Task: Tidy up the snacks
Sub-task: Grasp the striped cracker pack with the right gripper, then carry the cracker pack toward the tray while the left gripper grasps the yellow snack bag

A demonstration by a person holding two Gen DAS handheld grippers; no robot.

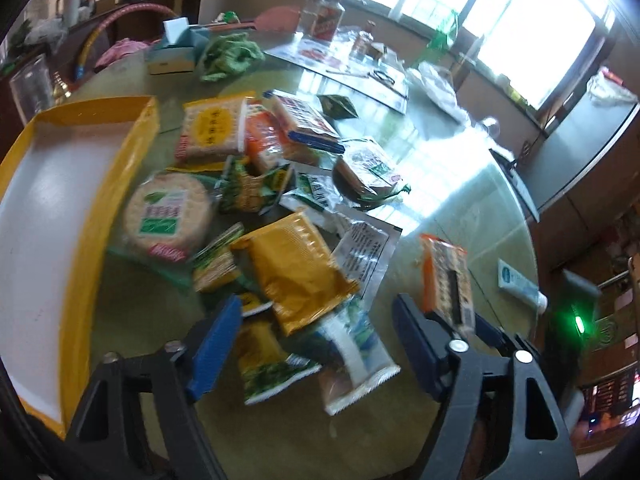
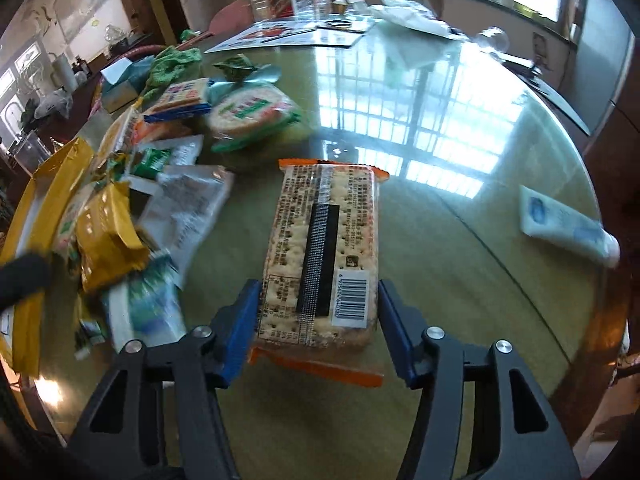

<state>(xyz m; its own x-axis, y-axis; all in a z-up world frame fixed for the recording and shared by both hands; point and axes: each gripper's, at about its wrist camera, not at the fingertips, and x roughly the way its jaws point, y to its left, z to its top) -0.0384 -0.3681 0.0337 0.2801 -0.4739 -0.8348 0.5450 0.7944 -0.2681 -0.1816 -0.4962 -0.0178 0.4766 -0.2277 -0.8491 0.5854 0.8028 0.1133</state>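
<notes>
Glass-topped round worktop (image 2: 460, 208) fills both views, window light glaring off it. Your right gripper (image 2: 318, 330) has its jaws set around the near end of a clear rectangular cracker packet with orange ends (image 2: 320, 248), lying flat and barcode up; whether the blue pads press on it is unclear. Left of that packet sprawls a heap of snack packets, a mustard-yellow foil pouch (image 1: 296, 272) among them. Your left gripper (image 1: 316, 344) hangs with jaws wide above the heap's near edge, holding nothing. Beyond the heap, furthest from the cracker packet, lies a shallow yellow-rimmed cardboard tray (image 1: 120, 184).
</notes>
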